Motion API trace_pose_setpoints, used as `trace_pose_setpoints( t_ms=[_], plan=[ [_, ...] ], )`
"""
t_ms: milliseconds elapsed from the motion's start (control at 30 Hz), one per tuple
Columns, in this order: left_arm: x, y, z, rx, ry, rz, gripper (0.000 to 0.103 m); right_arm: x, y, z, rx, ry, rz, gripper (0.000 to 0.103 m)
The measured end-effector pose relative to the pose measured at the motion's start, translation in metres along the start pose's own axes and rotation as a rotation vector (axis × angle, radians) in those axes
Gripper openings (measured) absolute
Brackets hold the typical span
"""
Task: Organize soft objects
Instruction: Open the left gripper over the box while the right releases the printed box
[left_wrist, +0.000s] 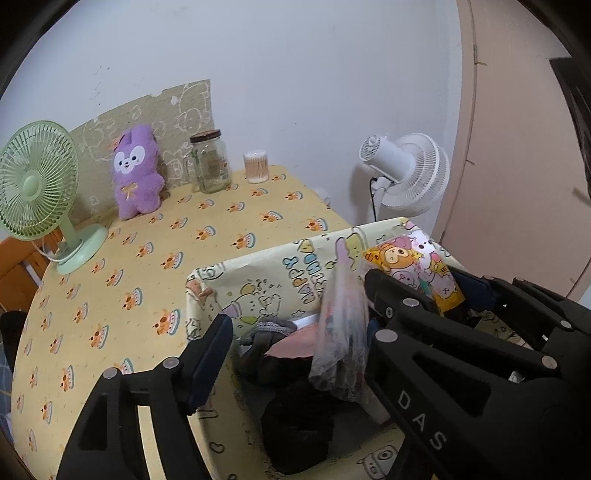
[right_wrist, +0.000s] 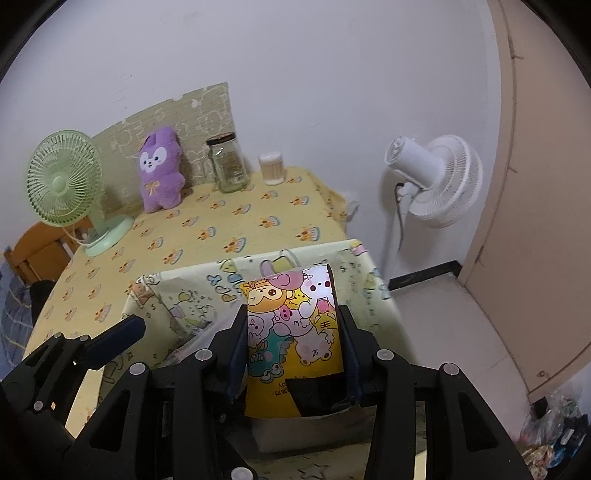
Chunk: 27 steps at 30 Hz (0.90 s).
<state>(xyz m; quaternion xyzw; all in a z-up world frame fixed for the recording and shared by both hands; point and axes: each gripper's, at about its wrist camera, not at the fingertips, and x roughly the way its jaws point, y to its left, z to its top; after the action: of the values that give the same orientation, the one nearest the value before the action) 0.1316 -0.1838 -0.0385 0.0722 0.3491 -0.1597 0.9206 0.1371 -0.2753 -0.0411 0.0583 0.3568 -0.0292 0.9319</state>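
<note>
Two grippers over the box (left_wrist: 258, 280): left gripper (left_wrist: 295, 328) wide, empty; right gripper (right_wrist: 293, 343) clamping cartoon pouch (right_wrist: 295, 332).

Each black gripper (right_wrist: 293, 354) has navy pads, silver rivets, white "DAS" lettering.

A table (left_wrist: 155, 236) is carrying a desk fan (left_wrist: 37, 184) at left, then a plush toy (left_wrist: 136, 173), a jar (left_wrist: 210, 162) and a cup of sticks (left_wrist: 256, 167) along the wall. Nearer, an open box (left_wrist: 258, 280) is holding clothing, apparently, and a plastic bag (left_wrist: 343, 332). A standing fan (left_wrist: 410, 177) is sitting right of the table.
</note>
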Motion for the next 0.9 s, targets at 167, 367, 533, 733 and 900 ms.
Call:
trace_pose_setpoints(
  t_ms=[167, 367, 533, 733, 900],
  plan=[
    [0.001, 0.004, -0.003, -0.008, 0.009, 0.002, 0.079, 0.006, 0.004, 0.0, 0.018, 0.011, 0.051, 0.055],
    [-0.002, 0.003, -0.005, -0.008, 0.0, -0.005, 0.081, 0.005, 0.003, -0.003, 0.037, 0.015, 0.055, 0.082],
    [-0.009, 0.001, -0.006, -0.002, -0.008, 0.006, 0.086, -0.005, 0.001, -0.007, 0.052, -0.002, 0.026, 0.098],
    [-0.022, -0.003, -0.012, 0.006, -0.029, 0.01, 0.088, -0.02, 0.002, -0.014, 0.039, -0.018, 0.008, 0.099],
    [-0.033, -0.004, -0.018, 0.014, -0.049, 0.021, 0.093, -0.034, 0.004, -0.021, 0.043, -0.041, -0.013, 0.099]
  ],
)
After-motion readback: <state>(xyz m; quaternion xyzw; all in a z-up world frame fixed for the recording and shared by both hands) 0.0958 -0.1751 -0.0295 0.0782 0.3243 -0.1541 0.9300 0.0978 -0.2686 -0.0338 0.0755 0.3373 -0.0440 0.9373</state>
